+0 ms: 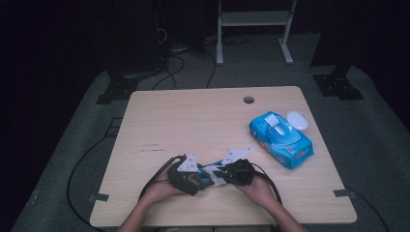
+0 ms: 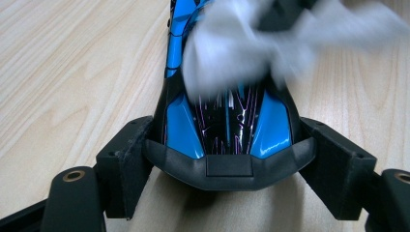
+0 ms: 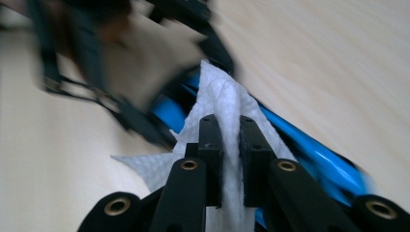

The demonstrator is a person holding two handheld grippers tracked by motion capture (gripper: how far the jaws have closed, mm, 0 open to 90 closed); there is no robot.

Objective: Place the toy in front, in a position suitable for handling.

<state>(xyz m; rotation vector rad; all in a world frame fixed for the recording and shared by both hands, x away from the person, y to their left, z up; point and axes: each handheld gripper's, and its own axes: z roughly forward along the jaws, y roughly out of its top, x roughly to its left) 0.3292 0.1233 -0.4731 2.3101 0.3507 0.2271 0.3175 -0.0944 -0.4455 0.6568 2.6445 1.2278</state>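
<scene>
Right gripper view: wipe [image 3: 227, 104] between clamped fingers [image 3: 211, 145].

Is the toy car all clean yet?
Not yet. Done: the wipes pack is open and a wipe is out. Now: the left tool clamps the toy car while the right tool rubs the wipe on it. Left: finishing.

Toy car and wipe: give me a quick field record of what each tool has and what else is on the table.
left tool: shut on the toy car, jaws clamping its sides
toy car: blue and black, just above the table
right tool: shut on a white wipe
wipe: lying against the top of the toy car
wipe pack: blue, on the table's right side, lid flipped open
hands: close together at the near edge
</scene>
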